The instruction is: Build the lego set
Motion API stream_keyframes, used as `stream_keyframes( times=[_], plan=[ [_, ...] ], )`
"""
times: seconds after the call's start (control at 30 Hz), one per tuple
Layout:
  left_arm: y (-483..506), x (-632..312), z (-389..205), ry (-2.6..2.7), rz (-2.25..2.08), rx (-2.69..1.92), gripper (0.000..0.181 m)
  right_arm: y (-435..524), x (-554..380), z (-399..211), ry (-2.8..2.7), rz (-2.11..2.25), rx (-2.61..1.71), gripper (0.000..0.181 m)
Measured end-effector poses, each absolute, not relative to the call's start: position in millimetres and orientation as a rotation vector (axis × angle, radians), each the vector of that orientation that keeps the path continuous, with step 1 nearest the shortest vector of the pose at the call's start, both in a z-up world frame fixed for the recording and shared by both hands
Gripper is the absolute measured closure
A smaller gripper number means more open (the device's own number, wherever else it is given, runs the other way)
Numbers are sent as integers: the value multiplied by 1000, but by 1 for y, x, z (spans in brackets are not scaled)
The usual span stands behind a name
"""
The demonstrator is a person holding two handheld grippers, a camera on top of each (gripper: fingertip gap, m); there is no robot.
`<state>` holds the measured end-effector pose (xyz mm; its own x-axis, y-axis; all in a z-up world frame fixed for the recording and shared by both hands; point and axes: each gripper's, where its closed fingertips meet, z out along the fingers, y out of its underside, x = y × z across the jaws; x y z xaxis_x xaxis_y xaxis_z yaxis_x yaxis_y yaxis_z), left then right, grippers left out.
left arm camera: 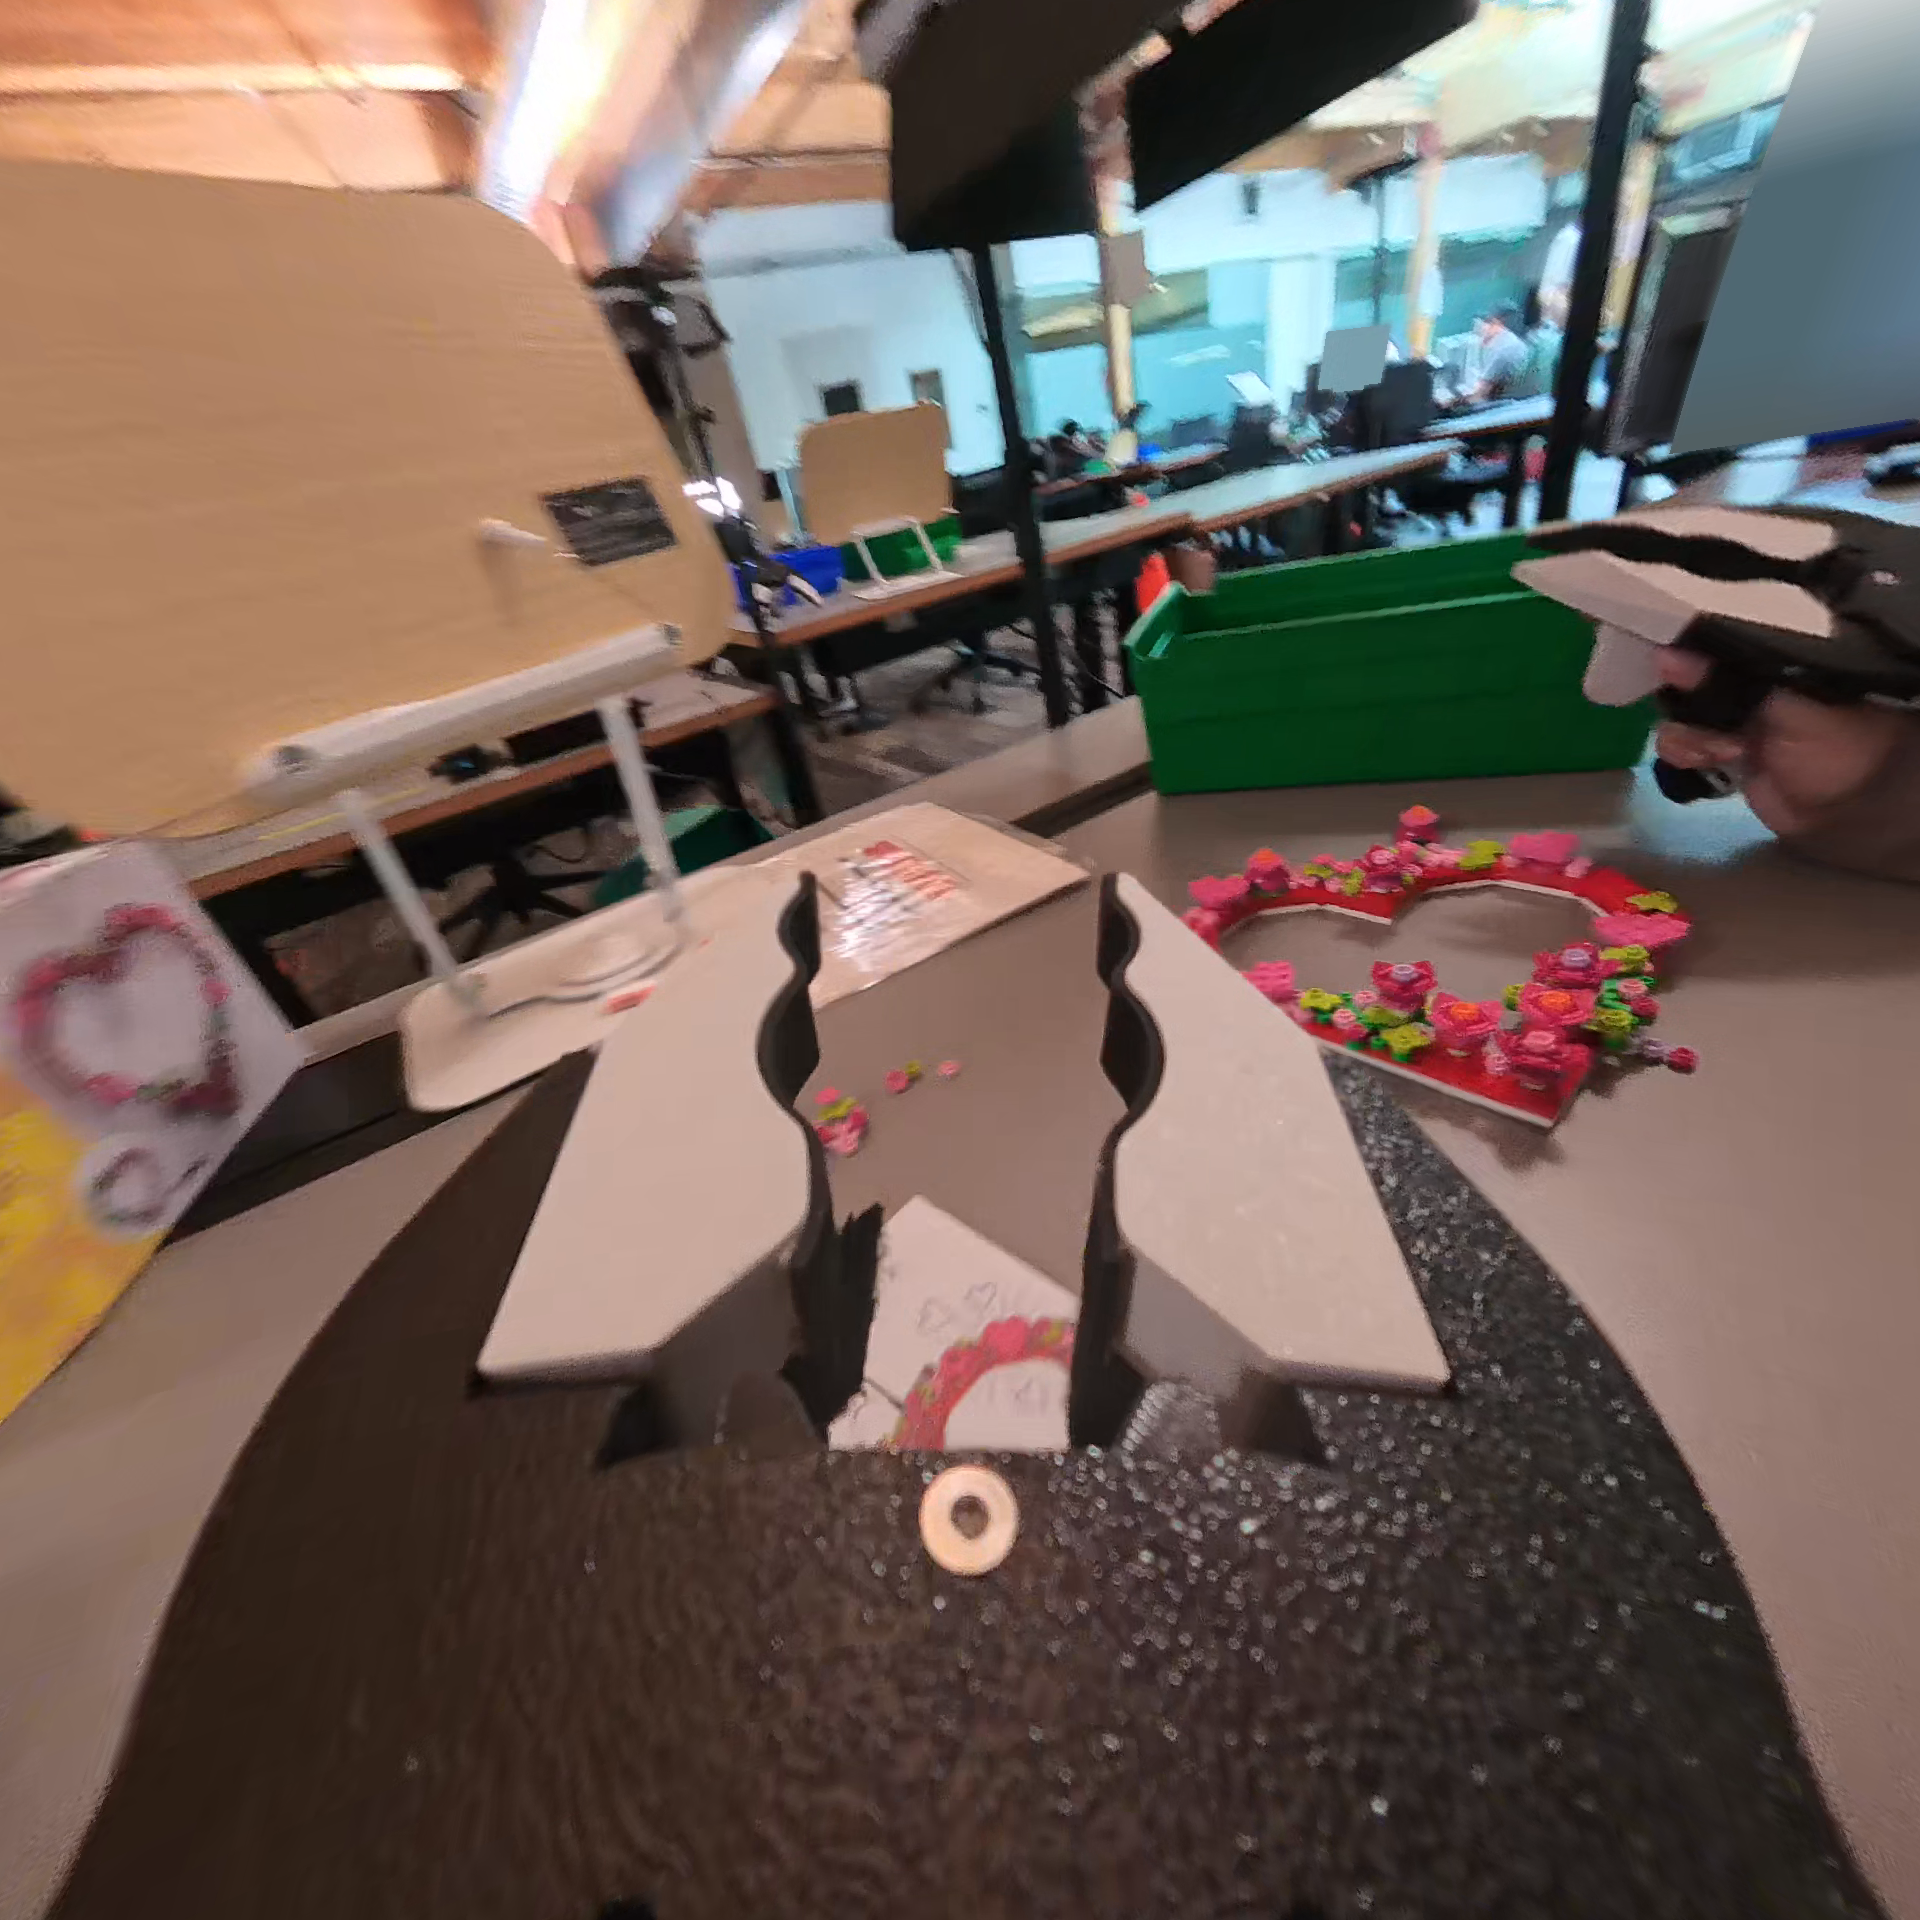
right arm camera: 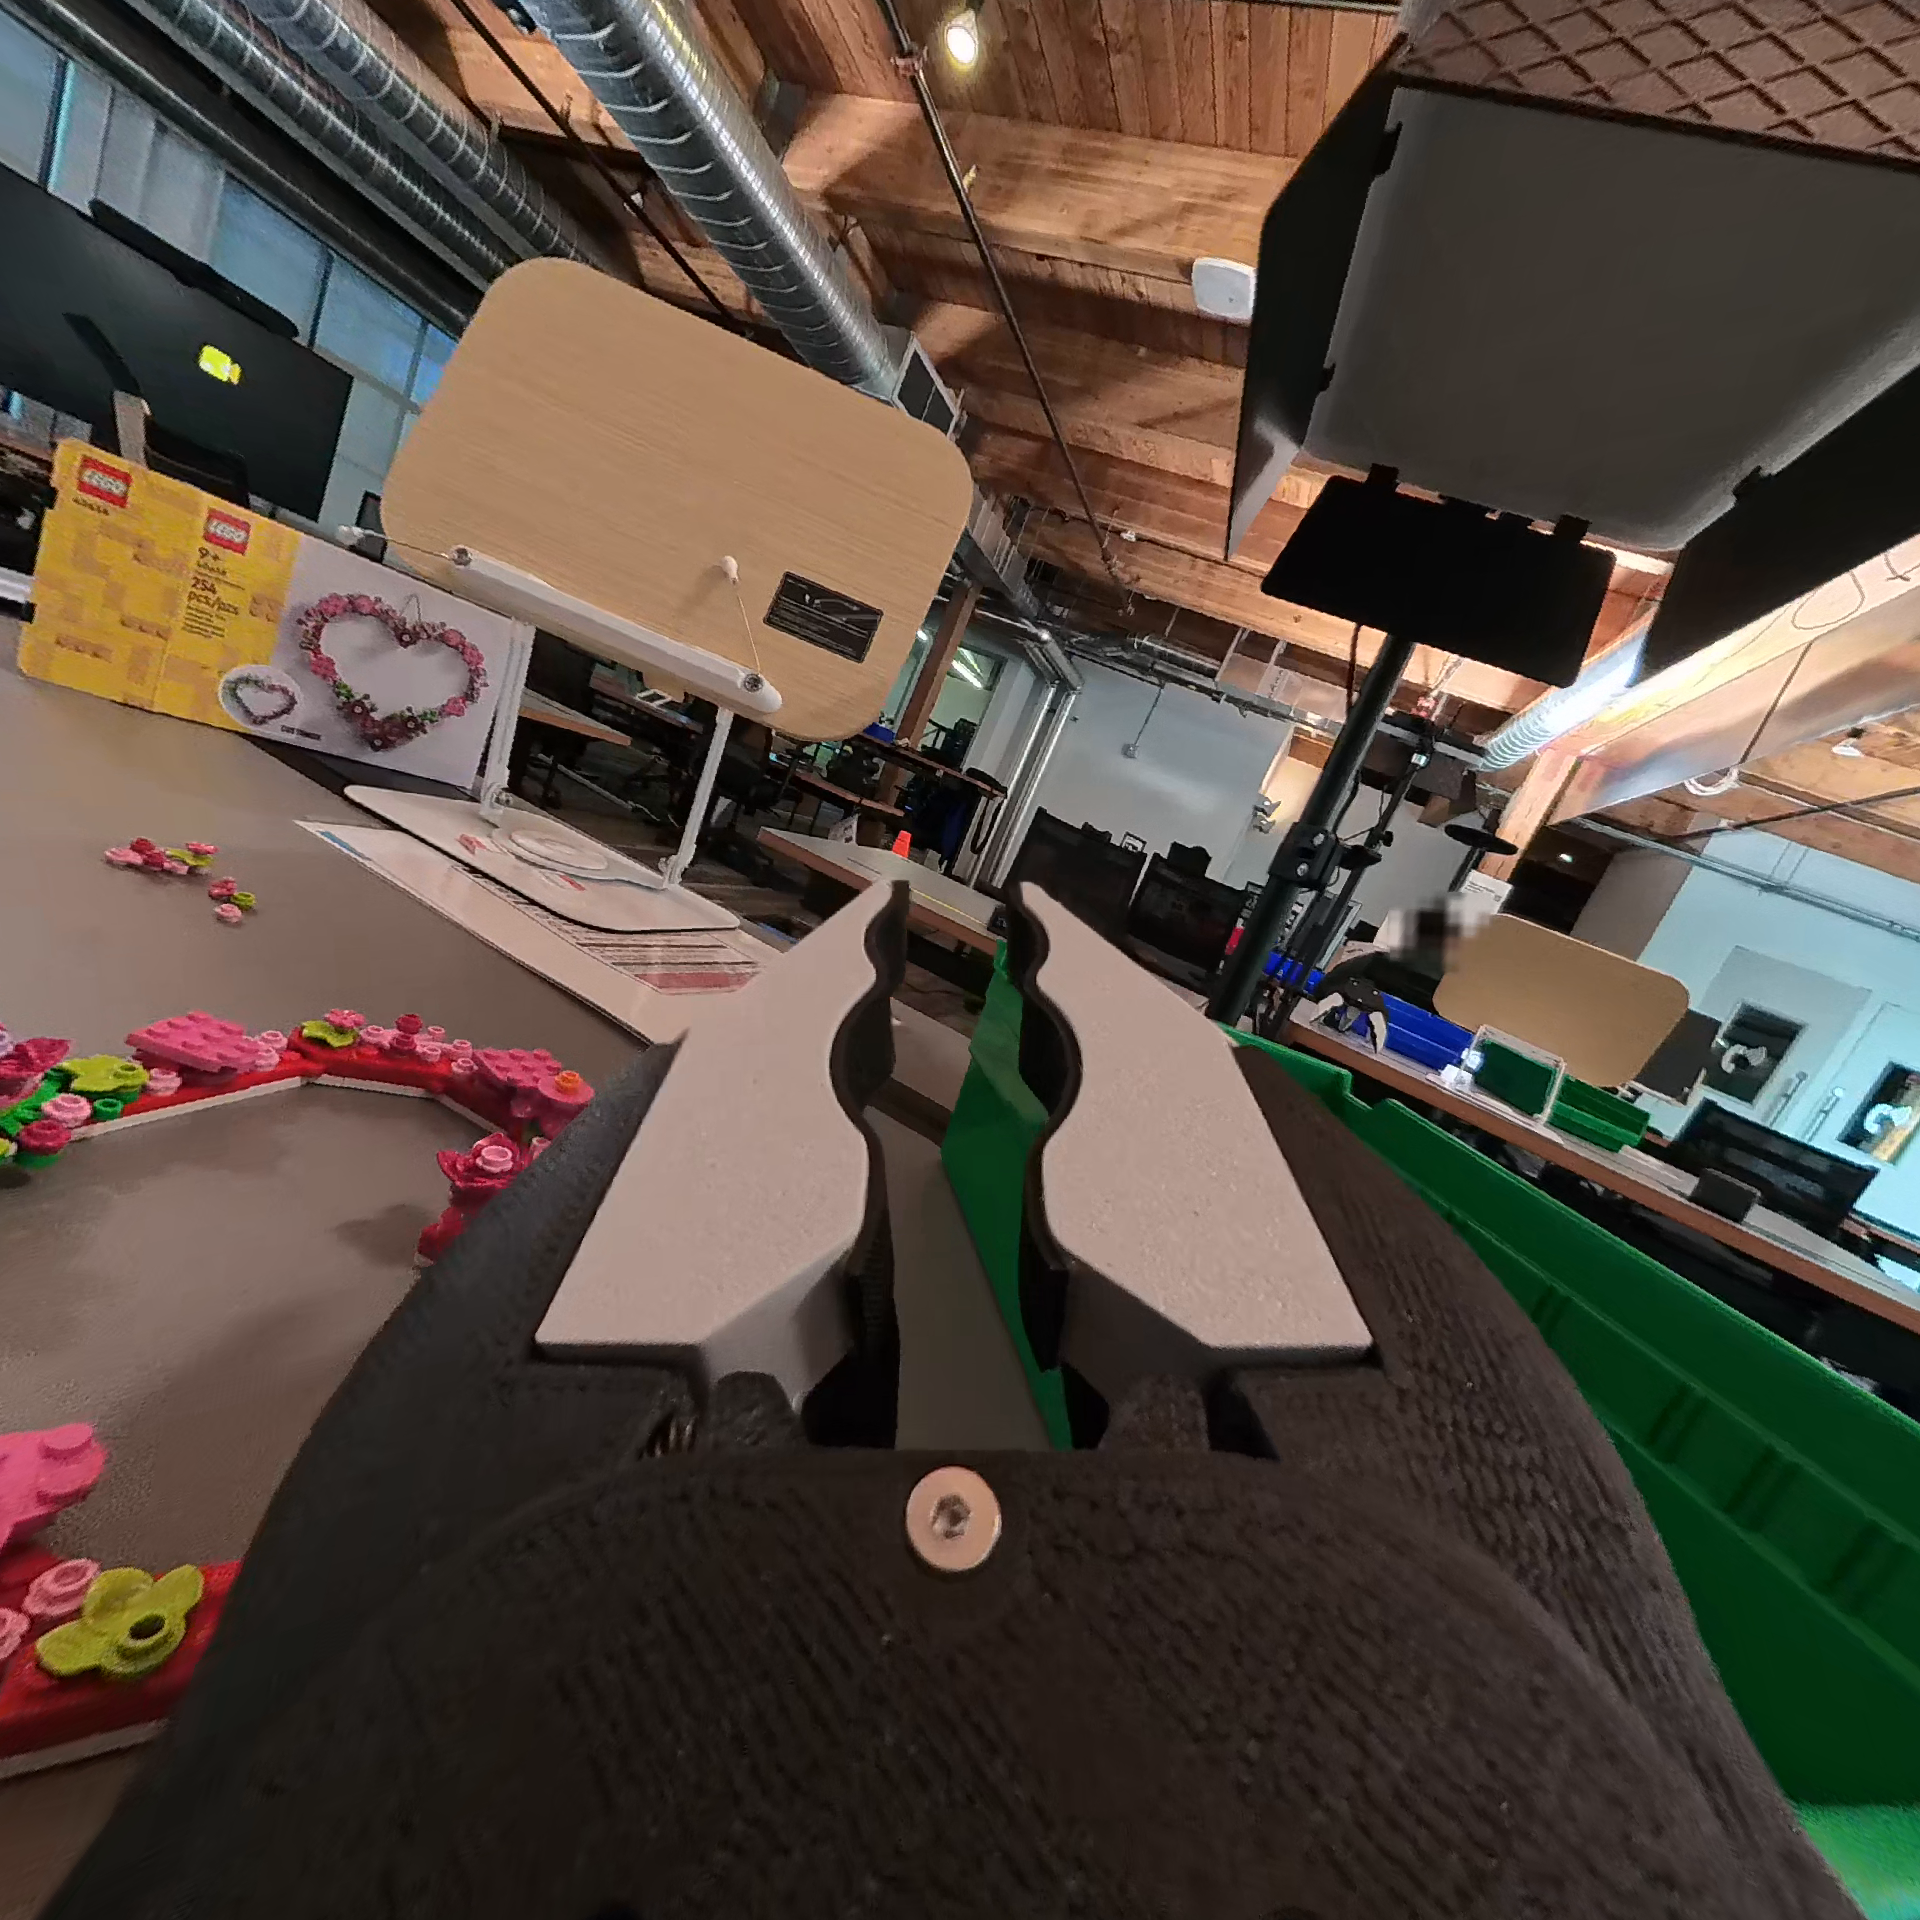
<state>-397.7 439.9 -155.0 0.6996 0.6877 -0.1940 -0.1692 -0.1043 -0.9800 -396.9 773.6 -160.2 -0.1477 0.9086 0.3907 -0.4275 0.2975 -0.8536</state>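
Note:
The heart-shaped red Lego wreath [left arm camera: 1455, 966] with pink and lime flowers lies flat on the grey table, to the right of my left gripper [left arm camera: 956, 904]. That gripper is open and empty above the table. A few loose pink and green pieces [left arm camera: 844, 1120] lie between its fingers, farther off. The instruction booklet [left arm camera: 977, 1340] lies under it. My right gripper [right arm camera: 958, 899] is slightly open and empty, by the wreath's [right arm camera: 364, 1060] right side and the green bin. It also shows in the left wrist view [left arm camera: 1662, 603], held by a hand. The loose pieces [right arm camera: 177, 857] lie far left.
A green bin [left arm camera: 1371, 665] [right arm camera: 1558, 1351] stands behind the wreath at the table's right. A wooden book stand [left arm camera: 312, 468] [right arm camera: 675, 499] and the yellow Lego box [left arm camera: 104, 1039] [right arm camera: 208, 613] stand at the far left edge. A printed sheet [left arm camera: 914, 883] lies by the stand. Left tips to right tips: about 35 cm.

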Motion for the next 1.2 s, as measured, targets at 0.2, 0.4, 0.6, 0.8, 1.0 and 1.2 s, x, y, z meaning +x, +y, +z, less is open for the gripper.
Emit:
stream_keyframes(
  times=[0.2, 0.4, 0.6, 0.8, 1.0, 1.2],
  plan=[
    [383, -400, -164, -539, 830, -1462, 132, 773, -403, -169, -1246, 1084, -524, 165],
    [375, -422, -181, -610, 787, -1599, 134, 787, -412, -173, -1228, 913, -567, 166],
    [399, -451, -204, -566, 620, -1887, 134, 801, -415, -173, -1198, 831, -614, 166],
    [439, -481, -247, -587, 390, -2097, 138, 798, -415, -174, -1207, 838, -593, 167],
    [451, -514, -282, -754, 349, -2191, 142, 800, -413, -172, -1198, 874, -593, 167],
    [455, -521, -300, -790, 353, -2265, 138, 804, -410, -168, -1170, 936, -615, 167]
  ],
)
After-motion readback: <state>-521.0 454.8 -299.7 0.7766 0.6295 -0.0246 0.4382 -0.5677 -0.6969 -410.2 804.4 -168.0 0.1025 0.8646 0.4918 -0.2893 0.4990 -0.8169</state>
